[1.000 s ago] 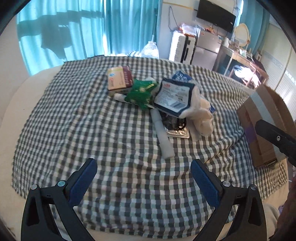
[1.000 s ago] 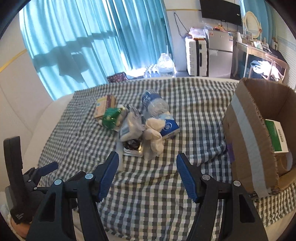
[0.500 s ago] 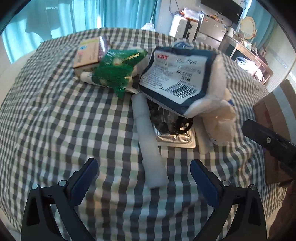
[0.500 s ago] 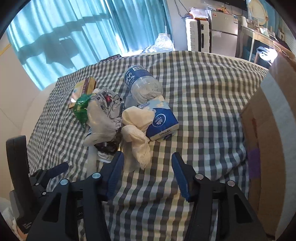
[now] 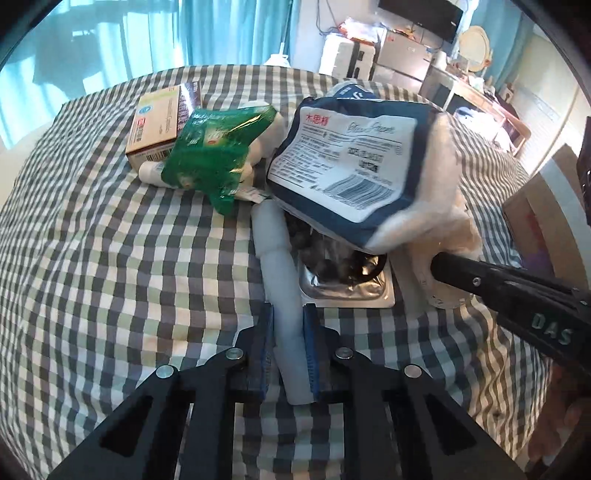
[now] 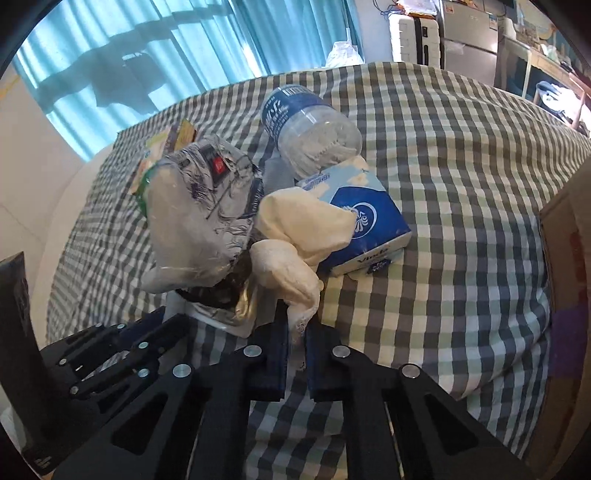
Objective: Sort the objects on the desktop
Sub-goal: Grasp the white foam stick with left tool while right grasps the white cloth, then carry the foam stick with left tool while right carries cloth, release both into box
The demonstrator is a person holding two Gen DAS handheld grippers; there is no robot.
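Left gripper (image 5: pixel 288 332) jaws just closed, pads pressing near end of white foam strip (image 5: pixel 280 273) lying on checked cloth (image 5: pixel 110 266). Right gripper (image 6: pixel 295 354) jaws just closed, nearly together, pinching tip of cream rag (image 6: pixel 295 258). Strip runs back under blue-white packet (image 5: pixel 347 166), beside foil tray (image 5: pixel 347 288). Green pouch (image 5: pixel 214 151) and box (image 5: pixel 162 122) behind. Rag drapes over tissue pack (image 6: pixel 365 225); bottle (image 6: pixel 310 129) just behind. Carton (image 6: pixel 569 295) at right edge.

A lived-in home room: teal curtains (image 6: pixel 207 48), wall television (image 5: pixel 421 14), white suitcase (image 6: pixel 413 37), fridge (image 6: pixel 469 40).
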